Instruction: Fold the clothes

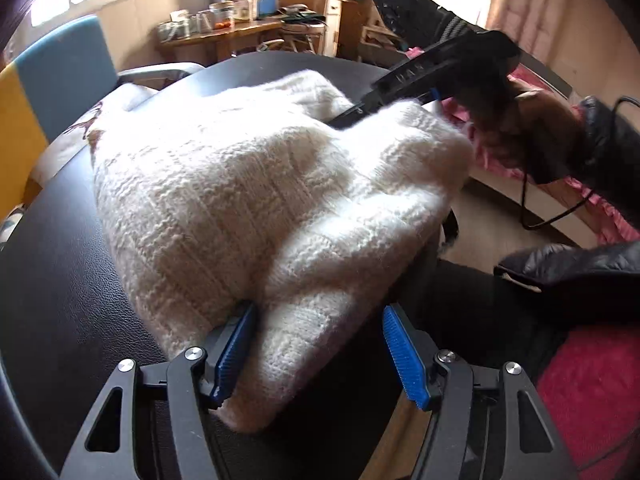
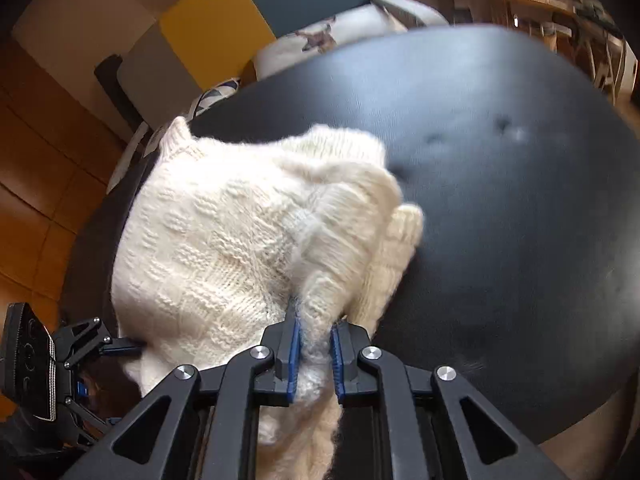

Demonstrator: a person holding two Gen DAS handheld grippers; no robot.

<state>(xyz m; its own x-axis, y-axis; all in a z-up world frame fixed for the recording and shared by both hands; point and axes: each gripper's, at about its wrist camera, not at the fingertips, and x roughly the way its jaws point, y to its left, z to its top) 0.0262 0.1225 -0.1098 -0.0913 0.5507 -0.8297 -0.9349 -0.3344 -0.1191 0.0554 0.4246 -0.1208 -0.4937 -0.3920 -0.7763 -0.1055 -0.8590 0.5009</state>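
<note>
A thick white knit sweater [image 1: 248,184] lies bunched on a round black table [image 1: 72,280]. My left gripper [image 1: 320,354] stands open at the sweater's near edge. A corner of the knit lies between its blue pads and touches only the left pad [image 1: 236,350]. My right gripper [image 2: 316,354] is shut on a raised fold of the sweater [image 2: 240,240], and wool is squeezed between its blue pads. In the left wrist view the right gripper [image 1: 350,115] reaches into the sweater's far side, its fingertips hidden by the knit.
A chair with a yellow and blue back [image 2: 248,12] stands beyond the table with a printed cushion [image 2: 320,40] on it. A wooden desk [image 1: 224,32] with jars is further off. A person's dark sleeve [image 1: 580,268] and red cloth [image 1: 592,392] lie at the right.
</note>
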